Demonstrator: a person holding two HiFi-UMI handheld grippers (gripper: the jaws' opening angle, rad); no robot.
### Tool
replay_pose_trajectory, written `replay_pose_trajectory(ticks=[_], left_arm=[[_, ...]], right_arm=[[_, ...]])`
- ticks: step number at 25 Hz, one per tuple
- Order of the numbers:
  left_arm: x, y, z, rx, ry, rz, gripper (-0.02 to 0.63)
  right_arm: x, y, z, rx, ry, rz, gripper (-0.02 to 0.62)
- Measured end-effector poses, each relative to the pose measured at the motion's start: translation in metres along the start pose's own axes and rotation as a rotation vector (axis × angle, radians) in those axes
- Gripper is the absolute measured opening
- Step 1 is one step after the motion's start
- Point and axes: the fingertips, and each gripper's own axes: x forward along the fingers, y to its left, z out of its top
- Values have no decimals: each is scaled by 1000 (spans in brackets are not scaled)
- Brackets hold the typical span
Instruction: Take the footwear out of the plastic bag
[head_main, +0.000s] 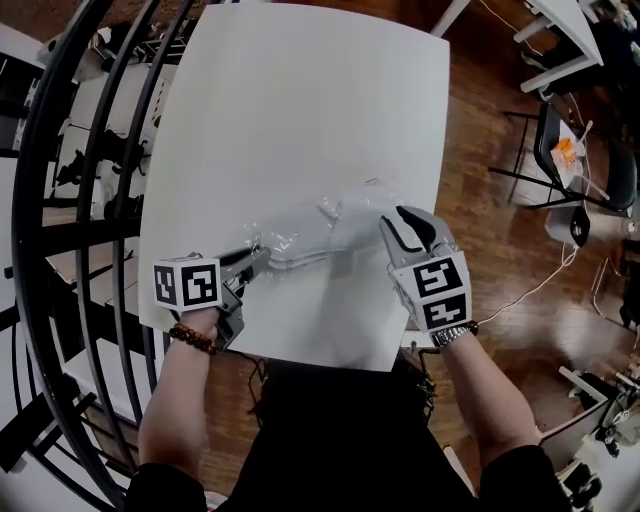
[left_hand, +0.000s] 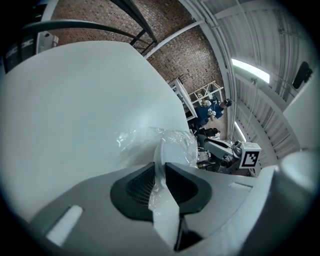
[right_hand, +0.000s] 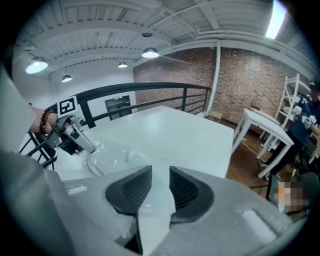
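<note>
Your left gripper (head_main: 262, 258) pinches the clear film of the plastic bag (head_main: 350, 210) at its left end, jaws nearly together on the film. The footwear (head_main: 305, 248), pale inside the bag, lies near the front edge of the white table (head_main: 300, 100). Your right gripper (head_main: 402, 222) sits at the bag's right end, jaws apart, holding nothing. A black railing (head_main: 60, 200) flanks the table's left side, and a chair (head_main: 590, 170) stands well off to the right.
</note>
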Motion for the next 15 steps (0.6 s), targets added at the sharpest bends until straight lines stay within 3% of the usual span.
replay_pose_trajectory(ticks=[2, 6, 11, 15], left_arm=[[0, 0, 0, 1, 0, 2, 87], [0, 2, 1, 3, 2, 6, 91], [0, 2, 2, 19, 9, 11, 97], [-2, 5, 7, 80, -13, 15, 110]], right_arm=[[3, -28, -13, 69, 34, -14, 95], [18, -48, -34, 236, 110, 80, 136], [28, -53, -41, 315, 144, 190, 166], [32, -50, -44, 329, 154, 240, 164]])
